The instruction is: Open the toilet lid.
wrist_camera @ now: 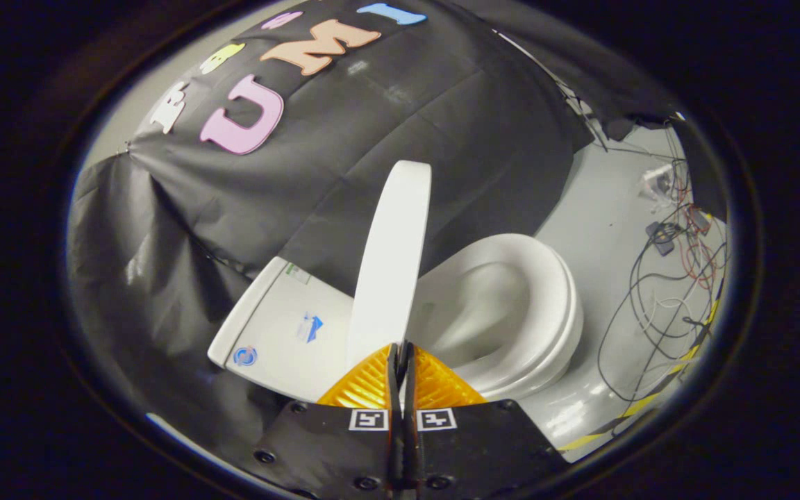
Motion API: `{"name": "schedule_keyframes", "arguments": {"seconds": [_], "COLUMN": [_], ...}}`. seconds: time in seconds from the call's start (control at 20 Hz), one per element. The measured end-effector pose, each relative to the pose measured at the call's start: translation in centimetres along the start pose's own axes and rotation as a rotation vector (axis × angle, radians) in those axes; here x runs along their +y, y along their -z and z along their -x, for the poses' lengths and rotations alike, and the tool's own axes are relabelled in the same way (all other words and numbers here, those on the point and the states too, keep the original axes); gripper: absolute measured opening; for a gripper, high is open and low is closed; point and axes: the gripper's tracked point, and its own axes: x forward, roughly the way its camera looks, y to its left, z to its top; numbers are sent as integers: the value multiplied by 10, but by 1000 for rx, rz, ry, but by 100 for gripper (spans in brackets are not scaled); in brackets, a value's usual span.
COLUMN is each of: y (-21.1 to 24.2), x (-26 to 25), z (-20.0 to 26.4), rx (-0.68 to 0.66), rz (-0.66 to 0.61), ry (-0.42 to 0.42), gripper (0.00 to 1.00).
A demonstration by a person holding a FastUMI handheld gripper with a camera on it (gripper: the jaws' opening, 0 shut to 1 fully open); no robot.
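A white toilet stands against the black cloth wall, its tank (282, 333) on the left and its seat and bowl (511, 312) on the right. The white lid (393, 257) is raised, close to upright and seen nearly edge-on, rising between tank and bowl. My gripper (401, 349) is shut, its fingers pressed together with nothing visible between them. The fingertips sit right at the lid's near rim, and whether they touch it I cannot tell. The bowl lies uncovered just ahead and to the right of the fingers.
Grey floor (601, 229) stretches to the right of the toilet. Loose cables and small devices (671, 292) lie there, with a yellow and black tape line (650, 403) along the floor's edge. The cloth wall hangs close behind the tank.
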Motion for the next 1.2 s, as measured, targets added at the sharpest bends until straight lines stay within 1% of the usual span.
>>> {"name": "schedule_keyframes", "arguments": {"seconds": [0.1,0.25,0.45,0.65,0.85,1.05,1.2], "y": [-3,-5,-10,-13,-14,-18,-16], "x": [12,30,51,61,75,85,112], "z": [2,3,3,4,3,5,1], "rx": [-19,-2,12,0,-13,-40,-58], "rz": [-6,73,128,126,166,228,311], "ry": [3,25,42,59,84,126,168], "gripper": [1,1,1,1,1,1,1]}}
